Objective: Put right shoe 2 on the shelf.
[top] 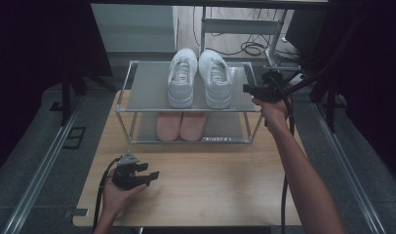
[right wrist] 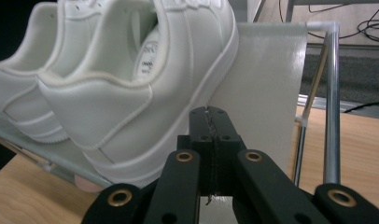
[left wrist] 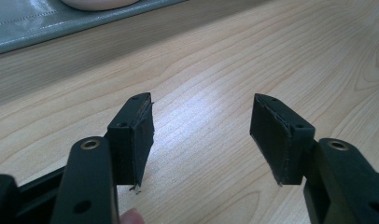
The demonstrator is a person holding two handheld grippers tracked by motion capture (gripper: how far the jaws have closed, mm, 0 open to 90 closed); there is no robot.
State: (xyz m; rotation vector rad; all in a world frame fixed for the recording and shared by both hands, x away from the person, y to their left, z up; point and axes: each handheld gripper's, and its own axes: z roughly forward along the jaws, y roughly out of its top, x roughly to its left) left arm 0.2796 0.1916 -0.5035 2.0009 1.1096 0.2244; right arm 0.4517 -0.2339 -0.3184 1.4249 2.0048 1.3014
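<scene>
On the top shelf of the metal shoe rack (top: 129, 100), two white sneakers stand side by side, toes pointing away from the person: the left white sneaker (top: 182, 78) and the right white sneaker (top: 215, 78), touching or nearly touching each other along their inner sides. On the rack's lower shelf, directly beneath them, lies a pair of pink shoes (top: 181, 125), heels toward the person.

At the rack's right end, level with the top shelf, the right gripper (top: 247, 88) is held just beside the heel of the right white sneaker (right wrist: 131, 93). Its fingers (right wrist: 225, 126) are closed flat against each other with nothing between them; in the right gripper view they point past that heel along the grey shelf surface, next to the rack's upright metal post (right wrist: 331, 102).

In front of the rack, near its left end, the left gripper (top: 153, 175) rests low over the wooden tabletop (top: 210, 190) in the person's left hand (top: 115, 195). Its fingers (left wrist: 134, 135) stand wide apart and hold nothing; bare wood shows between them, with the rack's lower shelf edge (left wrist: 61, 28) beyond.
</scene>
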